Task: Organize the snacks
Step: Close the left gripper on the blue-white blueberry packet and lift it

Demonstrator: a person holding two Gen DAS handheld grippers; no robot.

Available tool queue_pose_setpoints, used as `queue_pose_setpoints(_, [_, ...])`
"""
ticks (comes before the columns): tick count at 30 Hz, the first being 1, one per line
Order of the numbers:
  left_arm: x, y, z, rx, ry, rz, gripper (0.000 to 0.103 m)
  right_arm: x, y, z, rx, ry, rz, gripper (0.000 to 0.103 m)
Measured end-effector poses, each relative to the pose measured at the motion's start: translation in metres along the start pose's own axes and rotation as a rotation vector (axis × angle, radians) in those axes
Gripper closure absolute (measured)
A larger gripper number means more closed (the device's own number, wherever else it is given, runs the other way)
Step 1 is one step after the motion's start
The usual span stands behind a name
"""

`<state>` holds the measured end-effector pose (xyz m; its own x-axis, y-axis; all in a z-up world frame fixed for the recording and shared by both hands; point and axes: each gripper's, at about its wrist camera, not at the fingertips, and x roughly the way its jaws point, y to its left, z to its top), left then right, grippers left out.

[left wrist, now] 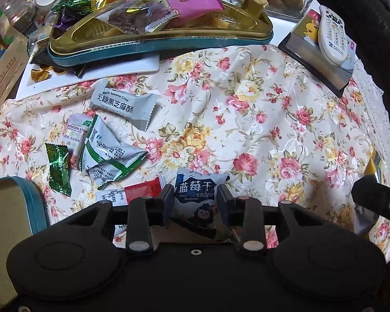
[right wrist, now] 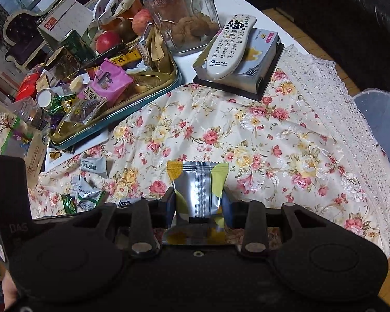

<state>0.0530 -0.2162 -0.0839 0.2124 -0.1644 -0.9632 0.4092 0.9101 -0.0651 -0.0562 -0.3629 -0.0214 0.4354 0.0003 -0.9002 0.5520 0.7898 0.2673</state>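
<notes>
My left gripper [left wrist: 195, 195] points down over the floral cloth [left wrist: 260, 130], its jaws closed against the sides of a white-and-blue dried blueberry packet [left wrist: 195, 188]. Left of it lie a red-and-white packet [left wrist: 140, 188], a green foil candy [left wrist: 58, 169], a crumpled grey-green wrapper [left wrist: 109, 156] and a grey sesame crisp packet [left wrist: 122, 104]. My right gripper [right wrist: 199, 202] is shut on a silver packet with yellow and green corners [right wrist: 199, 184], lifted above the cloth [right wrist: 247, 135]. A gold tin with a teal rim [left wrist: 156, 44] at the back is heaped with snacks.
A teal-rimmed tin lid [left wrist: 13, 202] sits at the near left. At the back right a white remote [right wrist: 228, 49] rests on a card box [right wrist: 260, 65], beside a glass jar of biscuits [right wrist: 182, 13]. Lace edging [right wrist: 338, 119] marks the table's right edge.
</notes>
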Motion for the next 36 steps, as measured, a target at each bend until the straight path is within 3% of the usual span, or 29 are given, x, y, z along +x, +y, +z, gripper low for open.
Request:
queue_pose_setpoints(10, [-0.006,-0.008,0.0,0.045,-0.017,-0.044,0.056,-0.003,0.001,-0.001,0.004,-0.005,0.007,0.064])
queue_pose_setpoints(17, [0.002,-0.009,0.002,0.037,-0.018,0.01,0.055,-0.004,0.003,-0.003,0.001,0.0,0.02,0.064])
queue_pose_setpoints(24, [-0.015,0.008,0.012,-0.046,-0.068,-0.042,0.055,-0.012,-0.001,-0.001,0.011,-0.023,0.028,0.064])
queue_pose_setpoints(29, [-0.003,0.009,0.012,-0.045,-0.012,-0.066,0.055,-0.014,0.0,0.0,0.016,-0.024,0.042,0.064])
queue_pose_setpoints(36, [0.018,-0.016,0.004,0.041,0.04,-0.02,0.055,-0.013,0.002,-0.004,0.0,-0.015,0.044,0.064])
